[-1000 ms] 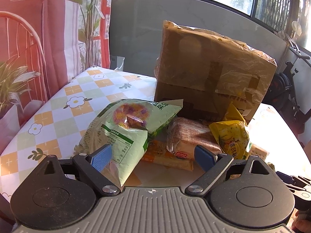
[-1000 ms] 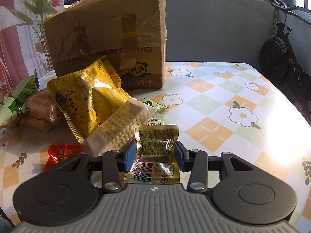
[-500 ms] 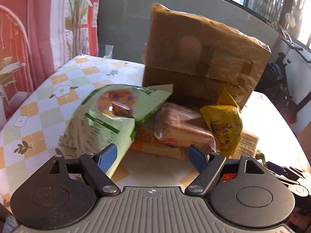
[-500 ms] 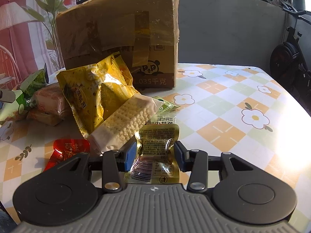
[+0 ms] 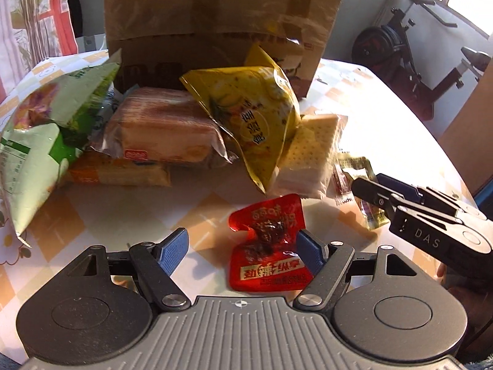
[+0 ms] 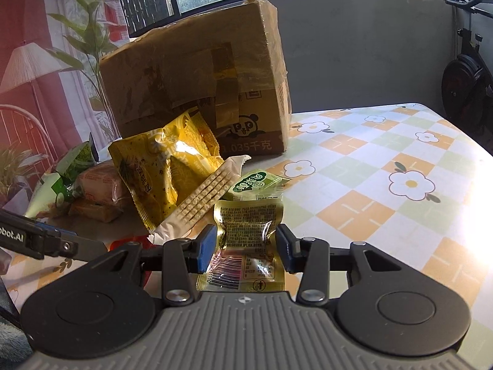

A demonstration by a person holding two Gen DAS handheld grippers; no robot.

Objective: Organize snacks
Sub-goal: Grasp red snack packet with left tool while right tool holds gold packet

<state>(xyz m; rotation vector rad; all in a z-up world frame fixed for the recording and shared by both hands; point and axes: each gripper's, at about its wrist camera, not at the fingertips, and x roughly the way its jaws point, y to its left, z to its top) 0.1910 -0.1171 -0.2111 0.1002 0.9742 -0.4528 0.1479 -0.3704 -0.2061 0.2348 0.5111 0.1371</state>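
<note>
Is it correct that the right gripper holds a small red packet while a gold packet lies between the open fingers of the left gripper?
Colours are swapped. The right wrist view shows the right gripper shut on the gold packet; the left wrist view shows the red packet between the closing left gripper.

The worktop (image 6: 354, 166) is checked orange, pale green and white with white flowers. Red packet (image 5: 271, 246), yellow bag (image 5: 252, 117), green-and-white bag (image 5: 40, 141), gold packet (image 6: 249, 231), brown box (image 6: 197, 92). Tongs pads (image 5: 174, 251) are blue.
</note>
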